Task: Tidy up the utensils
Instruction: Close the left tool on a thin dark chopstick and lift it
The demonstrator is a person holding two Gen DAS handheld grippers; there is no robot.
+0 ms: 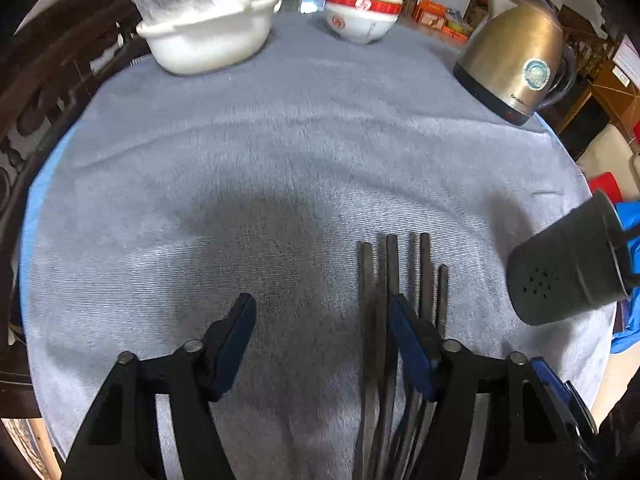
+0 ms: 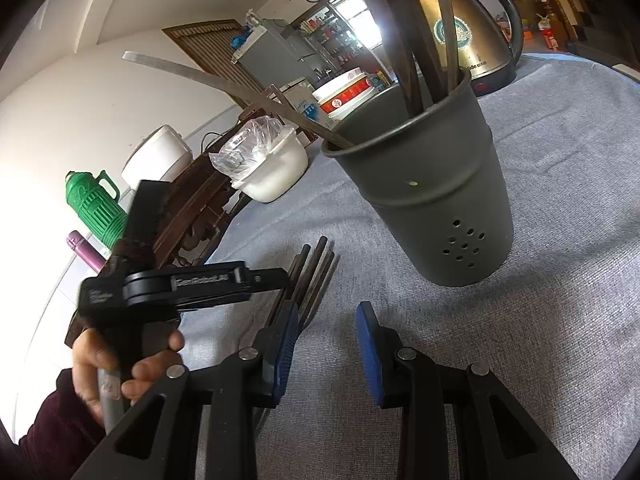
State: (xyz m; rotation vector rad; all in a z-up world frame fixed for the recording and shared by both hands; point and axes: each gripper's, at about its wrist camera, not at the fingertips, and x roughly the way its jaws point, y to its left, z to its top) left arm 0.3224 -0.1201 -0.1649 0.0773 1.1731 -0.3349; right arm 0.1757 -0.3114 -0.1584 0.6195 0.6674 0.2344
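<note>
Nearest, left gripper [image 1: 322,330] tipped steeply down over the grey cloth [image 1: 280,152], jaws apart and gripping nothing, its right pad resting over the bundle of dark chopsticks [image 1: 394,280] rather than straddling it. Lying flat on the cloth, those loose chopsticks, side by side, ends fanned a little. Right gripper [image 2: 328,350] low and level-ish, jaws parted too, nothing between the pads, only bare cloth showing in the gap. Just beyond it, upright, the dark perforated holder [image 2: 424,184], already carrying several chopsticks and a flat metal utensil leaning out over the rim. Farther back, a white pot under plastic wrap [image 1: 208,36], stacked red-banded bowls [image 1: 362,8] and a brass-coloured kettle [image 1: 516,52]. Step in hand, by the look of it: lining up to pick the remaining chopsticks off the cloth. Next move likely calls for shifting sideways to centre the bundle between the pads, closing firmly, then lifting toward the holder.
</note>
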